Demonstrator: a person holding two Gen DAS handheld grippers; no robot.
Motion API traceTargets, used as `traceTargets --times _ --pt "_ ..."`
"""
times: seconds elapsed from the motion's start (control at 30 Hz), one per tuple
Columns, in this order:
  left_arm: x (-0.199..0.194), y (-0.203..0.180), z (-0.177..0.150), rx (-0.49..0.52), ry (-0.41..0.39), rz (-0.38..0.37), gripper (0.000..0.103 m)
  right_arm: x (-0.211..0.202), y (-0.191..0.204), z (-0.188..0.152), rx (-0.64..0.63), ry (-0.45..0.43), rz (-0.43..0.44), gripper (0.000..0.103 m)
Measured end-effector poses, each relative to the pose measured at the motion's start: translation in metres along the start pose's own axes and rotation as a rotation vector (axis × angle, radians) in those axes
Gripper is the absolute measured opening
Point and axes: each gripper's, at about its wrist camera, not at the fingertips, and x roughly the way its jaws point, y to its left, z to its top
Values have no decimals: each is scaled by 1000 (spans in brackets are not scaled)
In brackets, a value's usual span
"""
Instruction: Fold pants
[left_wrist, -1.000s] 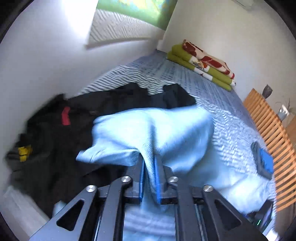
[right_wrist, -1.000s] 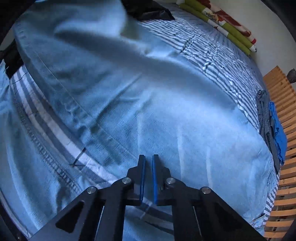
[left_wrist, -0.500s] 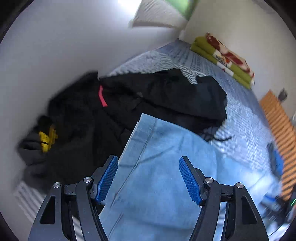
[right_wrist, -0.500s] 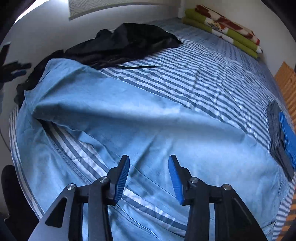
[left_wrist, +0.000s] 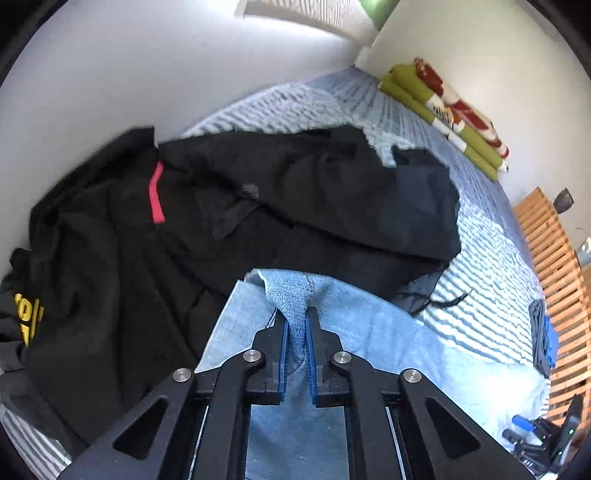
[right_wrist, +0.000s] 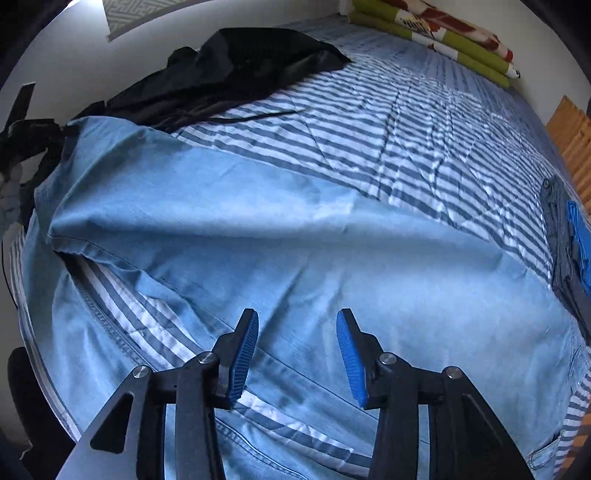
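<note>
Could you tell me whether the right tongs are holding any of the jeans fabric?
No, the right tongs stand open above the light blue jeans, with nothing pinched between the blue pads.

A heap of black clothes (left_wrist: 258, 221) lies on the striped bedsheet (right_wrist: 424, 122). A folded green blanket (left_wrist: 450, 110) sits against the far wall. A wooden slatted frame (left_wrist: 554, 258) flanks the bed.

Beyond the light-blue jeans (right_wrist: 295, 236) the striped bedspread (right_wrist: 424, 122) lies bare and wide — free passage there. A heap of black clothes (left_wrist: 258, 206) crowds the wall side, touching the jeans' edge. Folded garments (right_wrist: 565, 236) sit by the slatted frame (left_wrist: 554, 251); a green blanket (left_wrist: 443, 107) blocks the far end.
</note>
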Motion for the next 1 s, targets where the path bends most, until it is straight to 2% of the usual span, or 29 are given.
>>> traceTargets --times 0.07,0.23,0.33,0.43,0.5,0.57,0.63,0.67,0.73,0.8,0.87,0.93,1.0 --pt "-14 0 2 -23 -26 -27 8 4 1 -5 -14 10 3 40" --pt "-61 -8 15 -13 -127 -40 8 9 21 -12 -96 8 1 41" --pt "-85 -20 29 -4 -183 -55 8 9 37 -11 -150 -5 16 48" --pt "-88 -32 44 8 -206 -50 8 11 50 -11 -196 -14 18 49" --pt "-77 -38 56 15 -201 -39 8 15 59 -11 -224 -9 26 49" --pt "-56 -39 68 38 -155 -30 15 21 68 -10 -255 -2 13 49" --pt "-36 -29 75 -6 -93 16 22 27 75 -10 -278 3 4 49" --pt "-34 -23 75 -23 -95 27 23 31 77 -9 -283 9 6 49" --pt "-40 -12 71 -40 -117 38 24 34 80 -7 -292 10 8 49" --pt "-51 -2 63 -26 -107 34 36 35 79 -6 -301 5 10 49" --pt "-63 8 50 -10 -107 65 54 35 77 -7 -301 4 24 49" --pt "-74 20 35 9 -98 78 62 34 76 -7 -296 3 42 49" --pt "-74 34 21 12 -47 83 65 35 78 -10 -290 1 63 49"
